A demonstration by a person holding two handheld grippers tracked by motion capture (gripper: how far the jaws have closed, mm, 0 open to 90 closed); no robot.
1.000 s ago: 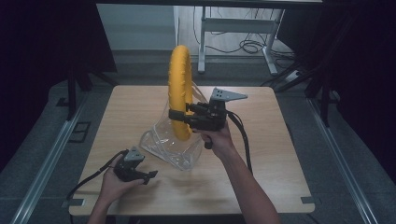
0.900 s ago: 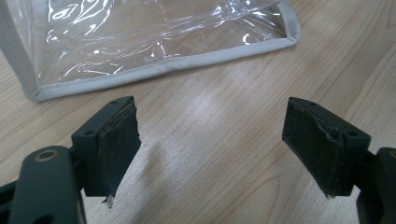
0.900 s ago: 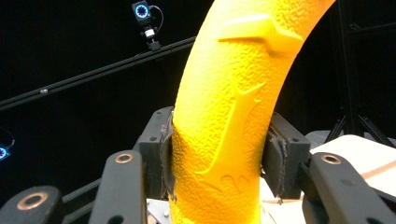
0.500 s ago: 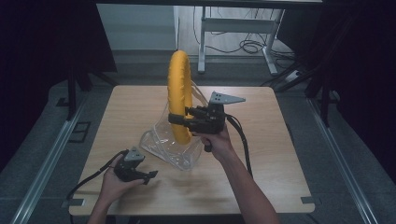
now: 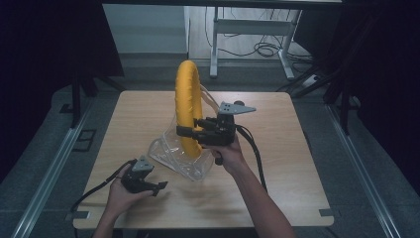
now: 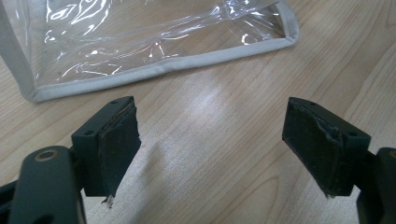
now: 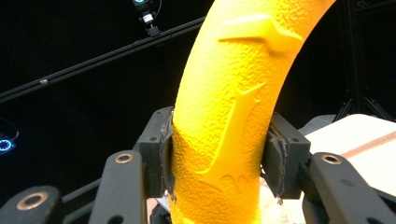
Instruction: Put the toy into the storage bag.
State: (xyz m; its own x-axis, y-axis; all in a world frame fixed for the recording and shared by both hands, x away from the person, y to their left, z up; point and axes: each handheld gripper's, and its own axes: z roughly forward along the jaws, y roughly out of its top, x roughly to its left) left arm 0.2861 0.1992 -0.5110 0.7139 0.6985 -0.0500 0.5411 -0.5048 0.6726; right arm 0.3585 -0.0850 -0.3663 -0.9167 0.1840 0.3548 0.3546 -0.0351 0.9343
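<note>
At frame centre, our right gripper (image 5: 190,132) clamps the upright yellow ring (image 5: 187,101) above the clear bag (image 5: 181,157); our left gripper (image 5: 157,186) rests agape, lower left — unheld, the bag may collapse as the ring descends.

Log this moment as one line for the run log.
right gripper: shut on yellow ring, upright over clear bag | left gripper: open, empty, near bag edge | wooden table
</note>
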